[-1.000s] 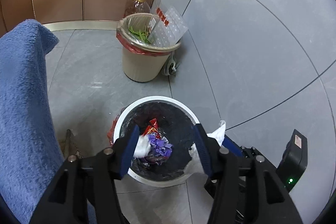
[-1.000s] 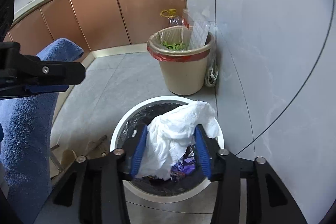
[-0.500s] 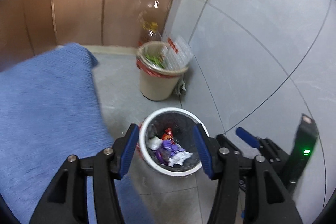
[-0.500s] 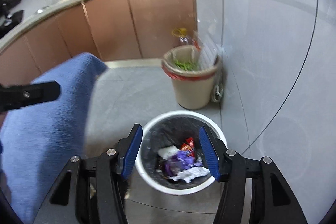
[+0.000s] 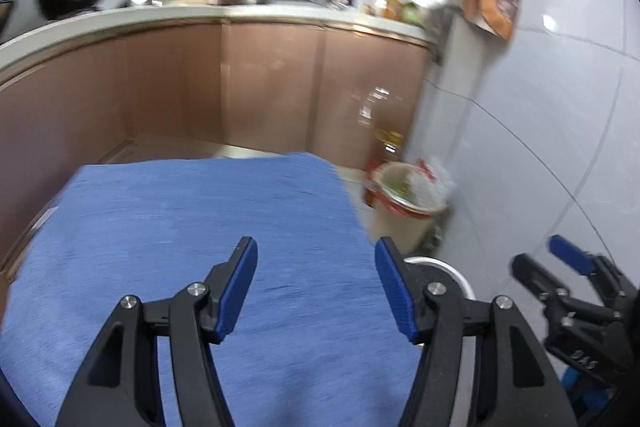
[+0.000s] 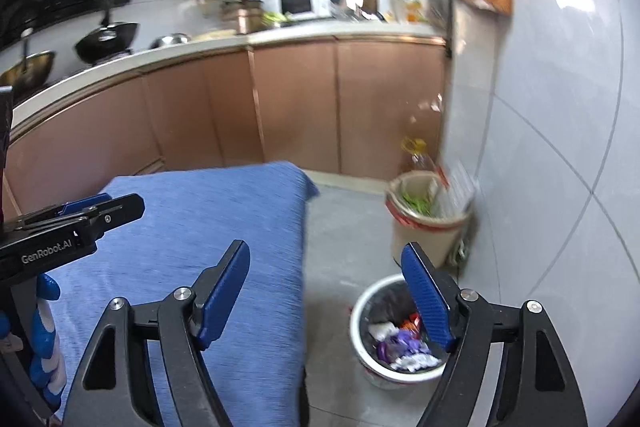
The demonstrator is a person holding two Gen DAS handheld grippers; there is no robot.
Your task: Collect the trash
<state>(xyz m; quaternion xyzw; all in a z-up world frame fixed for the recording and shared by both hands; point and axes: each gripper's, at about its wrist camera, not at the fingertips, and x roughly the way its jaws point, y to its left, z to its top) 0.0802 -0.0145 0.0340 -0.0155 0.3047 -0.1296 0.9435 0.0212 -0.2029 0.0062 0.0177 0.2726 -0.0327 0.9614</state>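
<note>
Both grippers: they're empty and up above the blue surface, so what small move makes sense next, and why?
Probably a pause to look for more trash. The left gripper and right gripper are open and empty, the blue cloth surface shows no litter, and the white bin on the floor already holds wrappers and tissue.

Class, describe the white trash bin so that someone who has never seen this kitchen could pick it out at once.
Start at the grey tiled wall on the right and follow it down to the floor, where two bins stand. The white trash bin is the nearer one, beside the blue cloth. Unlike the beige bin behind it with its red liner and greens, it is dark inside and holds purple, red and white wrappers.
</note>
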